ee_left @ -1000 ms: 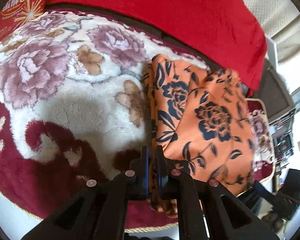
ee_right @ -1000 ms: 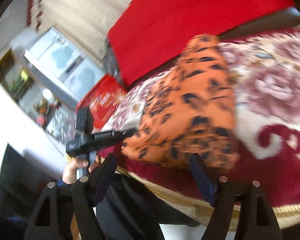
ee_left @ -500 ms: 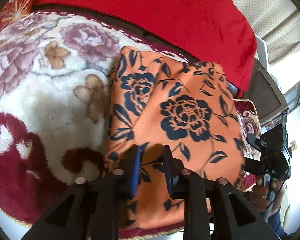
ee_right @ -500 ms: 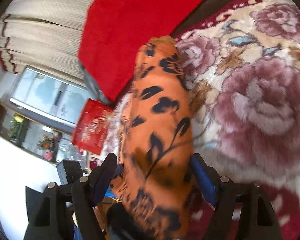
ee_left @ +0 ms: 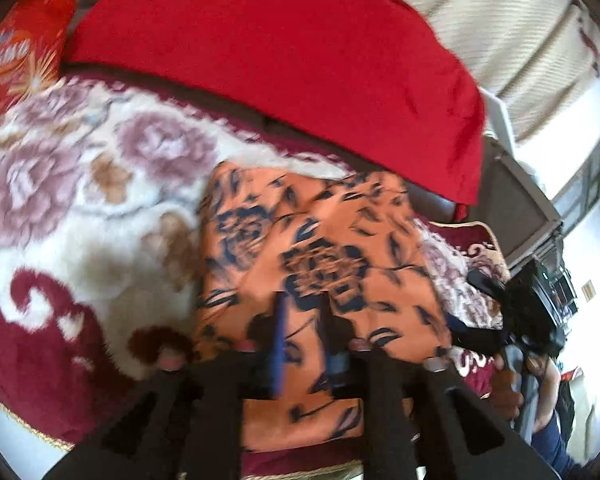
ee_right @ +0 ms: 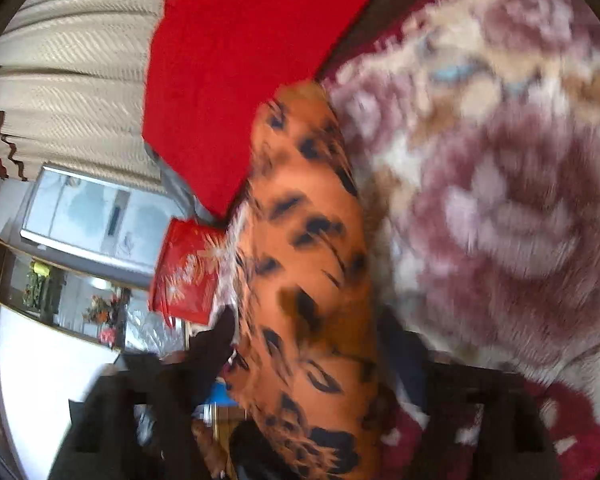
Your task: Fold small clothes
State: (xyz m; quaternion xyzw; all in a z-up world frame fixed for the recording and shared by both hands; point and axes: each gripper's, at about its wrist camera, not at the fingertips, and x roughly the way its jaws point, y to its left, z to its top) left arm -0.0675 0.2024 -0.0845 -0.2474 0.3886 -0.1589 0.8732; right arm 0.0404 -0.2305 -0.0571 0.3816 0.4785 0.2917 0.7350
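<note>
— Where is the orange cloth with dark blue flowers [ee_left: 320, 248]?

— Folded on the plush floral blanket [ee_left: 80, 200].

— The left gripper [ee_left: 304, 320]?

— Jaws just opening, apart above it.

— The right gripper [ee_right: 304, 340]?

— Spread wide astride the cloth's edge, not pressing.

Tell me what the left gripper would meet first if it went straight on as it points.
Probably the orange cloth with dark blue flowers: the left gripper points down at it, jaws parted above it; depth is blurred.

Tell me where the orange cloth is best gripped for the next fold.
Probably at the near right corner of the orange cloth, coming from the front edge. It lies flat and folded on the blanket, and that corner is free at the edge.
</note>
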